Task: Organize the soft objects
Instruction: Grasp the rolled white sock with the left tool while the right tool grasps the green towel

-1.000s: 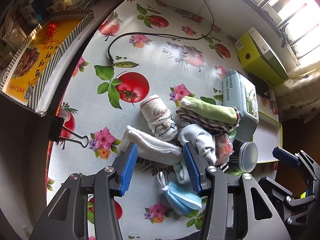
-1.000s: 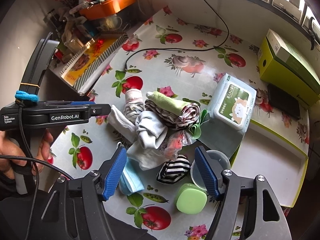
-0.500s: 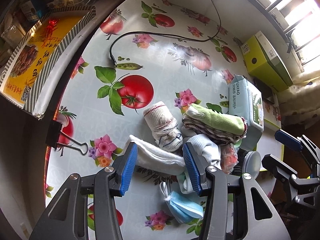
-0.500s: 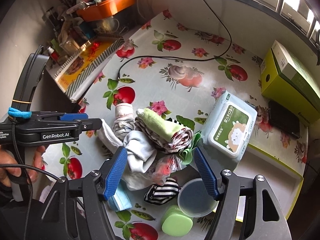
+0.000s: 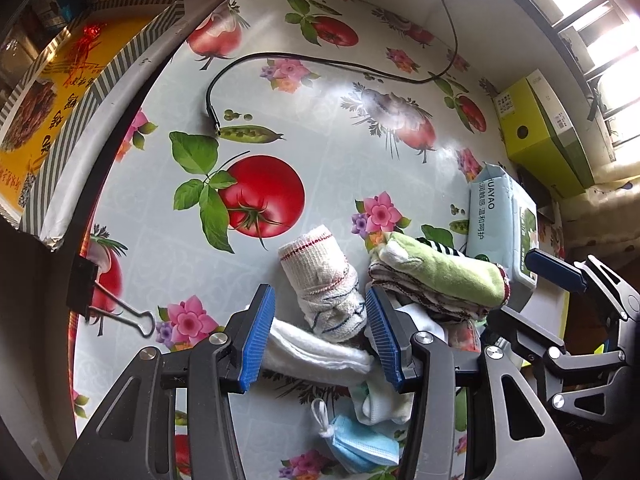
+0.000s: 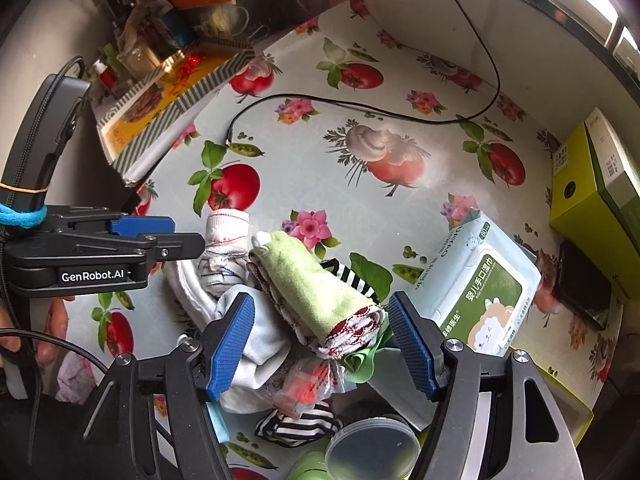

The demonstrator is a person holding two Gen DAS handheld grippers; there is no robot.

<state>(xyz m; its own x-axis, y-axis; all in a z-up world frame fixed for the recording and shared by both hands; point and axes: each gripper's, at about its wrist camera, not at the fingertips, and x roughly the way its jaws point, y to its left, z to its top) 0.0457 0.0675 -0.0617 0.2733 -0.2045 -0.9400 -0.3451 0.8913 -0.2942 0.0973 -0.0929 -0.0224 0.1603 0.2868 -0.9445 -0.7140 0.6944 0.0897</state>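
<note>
Tomato-print tablecloth (image 5: 320, 152), black cable (image 5: 320, 64), barred window (image 5: 580, 20), perhaps sunlit

Your left gripper (image 6: 188, 240) is black framed with ribbed blue pads, silver screws, white "GenRobot.AI" lettering, a blue band and black cable; your right gripper (image 6: 322, 342) matches in frame, pads, screws.

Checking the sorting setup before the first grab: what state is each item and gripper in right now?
left gripper: open, over the rolled white sock
right gripper: open, over the green towel
white sock: rolled up, lying on the table
green towel: rolled, on top of the pile
wipes pack: lid closed
face mask: crumpled
black cable: end unplugged
</note>
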